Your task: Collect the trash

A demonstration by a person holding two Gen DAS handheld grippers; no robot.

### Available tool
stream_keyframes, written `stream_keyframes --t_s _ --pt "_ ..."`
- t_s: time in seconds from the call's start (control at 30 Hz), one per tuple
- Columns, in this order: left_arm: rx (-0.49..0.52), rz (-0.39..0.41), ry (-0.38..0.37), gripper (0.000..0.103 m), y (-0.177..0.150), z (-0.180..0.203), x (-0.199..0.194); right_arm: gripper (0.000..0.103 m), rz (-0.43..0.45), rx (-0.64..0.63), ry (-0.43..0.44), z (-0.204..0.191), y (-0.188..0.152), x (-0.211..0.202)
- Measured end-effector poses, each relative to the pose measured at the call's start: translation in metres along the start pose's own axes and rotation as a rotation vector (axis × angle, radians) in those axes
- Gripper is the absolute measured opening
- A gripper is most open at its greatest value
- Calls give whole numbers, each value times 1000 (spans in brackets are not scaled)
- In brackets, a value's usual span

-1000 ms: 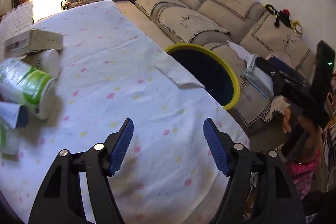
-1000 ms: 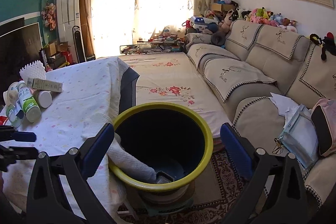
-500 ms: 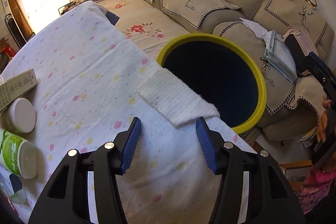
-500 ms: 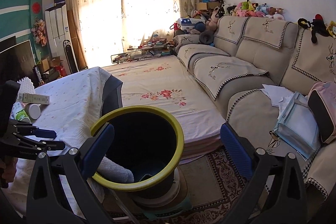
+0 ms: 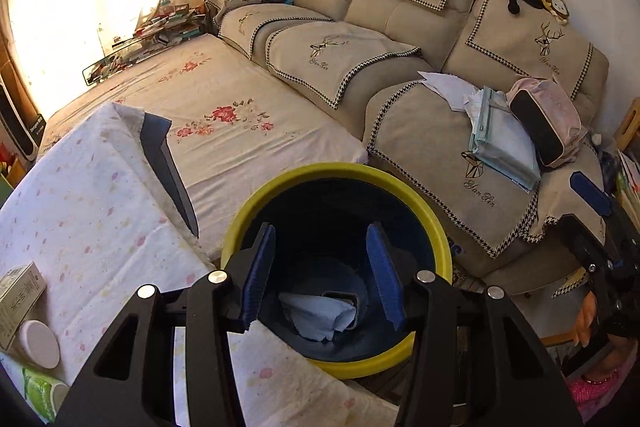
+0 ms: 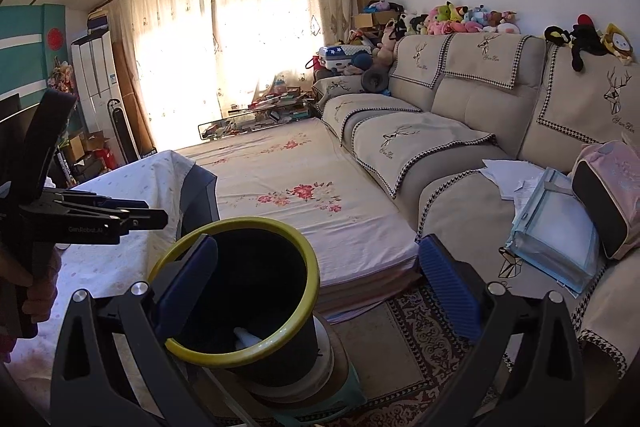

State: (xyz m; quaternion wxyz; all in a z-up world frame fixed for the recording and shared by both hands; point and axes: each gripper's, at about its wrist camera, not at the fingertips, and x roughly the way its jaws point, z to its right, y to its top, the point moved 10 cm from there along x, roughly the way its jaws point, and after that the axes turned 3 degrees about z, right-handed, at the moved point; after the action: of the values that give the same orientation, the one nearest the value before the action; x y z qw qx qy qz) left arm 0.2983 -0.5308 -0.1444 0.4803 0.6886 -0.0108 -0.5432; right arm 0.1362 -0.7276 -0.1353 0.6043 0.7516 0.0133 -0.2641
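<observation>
The bin (image 5: 434,227) looked like smooth plastic, its yellow rim faintly glossy. Inside lay a soft, nubbly white cloth (image 5: 316,315). Matt dotted fabric covered the surface (image 5: 80,211). The sofa (image 5: 400,11) wore coarse beige covers.

Left claw (image 5: 320,271) empty, jaws just closing partway; right claw (image 6: 320,279) wide apart.
</observation>
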Motion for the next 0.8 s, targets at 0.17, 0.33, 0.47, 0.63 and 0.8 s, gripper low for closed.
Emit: stream_keyframes --t_s 0.17,0.33,0.47,0.63,0.8 --pt "-66 52 25 60 -22 -24 -46 96 -18 -17 29 -14 -1 5" --pt "-175 170 75 73 -66 -70 -126 96 -54 -77 127 -64 -2 15" --pt "-254 293 233 82 -111 -118 -205 96 -80 -161 276 -140 1 18" --pt "-364 367 410 85 -176 -174 -285 96 -78 -266 491 -255 4 5" --pt "-467 379 469 85 -232 -215 -323 95 -26 -420 624 -366 -2 -10"
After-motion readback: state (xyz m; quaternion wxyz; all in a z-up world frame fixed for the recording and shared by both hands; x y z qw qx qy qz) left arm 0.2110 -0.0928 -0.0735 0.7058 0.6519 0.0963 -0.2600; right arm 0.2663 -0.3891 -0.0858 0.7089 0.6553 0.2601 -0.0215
